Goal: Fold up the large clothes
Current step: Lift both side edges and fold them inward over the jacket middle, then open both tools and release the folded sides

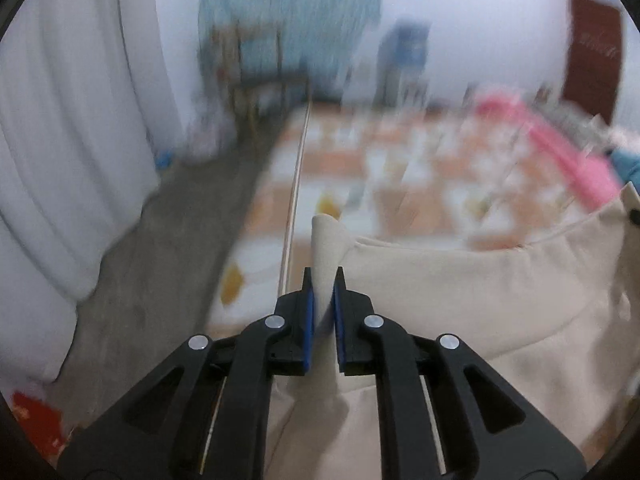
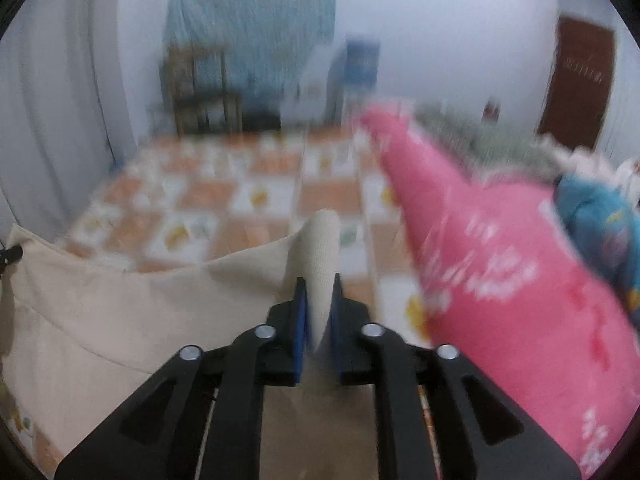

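Left gripper (image 1: 323,280) has its blue pads (image 1: 308,320) set close together with a corner of the cream garment (image 1: 480,300) standing up between them; the cloth fills the narrow gap and the pads look pressed on it. From that pinch the garment's top edge runs off to the right, sagging a little, and its body hangs down below the gripper over the left edge of the bed (image 1: 400,168). Right gripper (image 2: 318,286) is much the same — jaws nearly together, a rolled cream corner (image 2: 324,240) poking up between the blue pads and seemingly pinched by them. There the edge of the cream garment (image 2: 120,312) stretches away to the left. Beyond it lies the bedspread (image 2: 224,196), checked in orange and white with small fruit prints, blurred in both views. A pink quilt with white lettering (image 2: 500,272) lies along the bed's right side, just beside the right gripper, with something blue (image 2: 600,216) heaped behind it. Past the far edge of the bed stand a wooden chair (image 2: 200,88) and a teal cloth (image 2: 256,16) hanging on the wall — a white curtain (image 1: 72,128) fills the left, a dark red door (image 2: 580,80) the right.
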`<state>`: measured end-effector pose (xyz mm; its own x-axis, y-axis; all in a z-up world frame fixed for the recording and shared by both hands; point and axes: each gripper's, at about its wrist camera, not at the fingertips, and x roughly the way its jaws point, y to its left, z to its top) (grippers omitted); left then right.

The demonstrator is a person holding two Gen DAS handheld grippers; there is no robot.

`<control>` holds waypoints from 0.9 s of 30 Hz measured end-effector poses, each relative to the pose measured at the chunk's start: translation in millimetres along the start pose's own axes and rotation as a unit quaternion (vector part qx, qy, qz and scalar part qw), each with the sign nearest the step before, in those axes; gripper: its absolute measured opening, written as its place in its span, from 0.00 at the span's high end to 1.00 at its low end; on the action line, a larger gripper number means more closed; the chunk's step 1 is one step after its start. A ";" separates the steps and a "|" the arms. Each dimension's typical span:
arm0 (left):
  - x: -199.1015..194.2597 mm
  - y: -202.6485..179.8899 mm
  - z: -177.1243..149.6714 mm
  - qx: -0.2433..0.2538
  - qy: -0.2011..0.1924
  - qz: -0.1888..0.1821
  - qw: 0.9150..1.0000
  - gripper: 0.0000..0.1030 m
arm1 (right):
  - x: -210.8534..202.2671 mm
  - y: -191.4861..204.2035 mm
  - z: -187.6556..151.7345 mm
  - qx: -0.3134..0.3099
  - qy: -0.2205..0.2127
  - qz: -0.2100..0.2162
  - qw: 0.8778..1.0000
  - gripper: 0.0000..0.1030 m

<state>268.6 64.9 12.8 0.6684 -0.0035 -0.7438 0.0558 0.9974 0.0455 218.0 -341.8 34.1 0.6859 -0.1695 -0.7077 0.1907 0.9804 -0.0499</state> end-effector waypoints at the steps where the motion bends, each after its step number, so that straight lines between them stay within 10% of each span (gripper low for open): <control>1: 17.2 1.7 -3.7 -0.007 0.029 0.009 1.000 0.86 | 25.0 -4.6 -5.9 0.010 0.039 -0.005 0.999 0.79; 7: -9.0 20.8 -16.3 -0.041 -0.001 0.004 0.999 0.75 | 2.8 -44.0 -26.4 0.073 0.034 0.005 0.997 0.67; 16: -59.1 1.7 -63.1 -0.025 0.016 -0.140 0.990 0.62 | -54.7 -40.9 -76.2 0.079 0.049 0.151 0.984 0.61; 19: -33.1 12.0 -93.1 -0.064 0.074 -0.118 0.988 0.61 | -42.1 -40.4 -109.1 0.084 0.094 0.119 0.985 0.61; 27: -84.2 20.3 -102.0 -0.095 0.019 -0.126 0.987 0.46 | -81.3 -38.7 -115.2 0.087 0.076 0.073 0.991 0.61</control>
<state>137.8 92.9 8.3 0.6226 -0.2536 -0.7404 0.0745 0.9610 -0.2665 74.0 -354.3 12.4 0.6034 0.0036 -0.7974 0.2238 0.9590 0.1737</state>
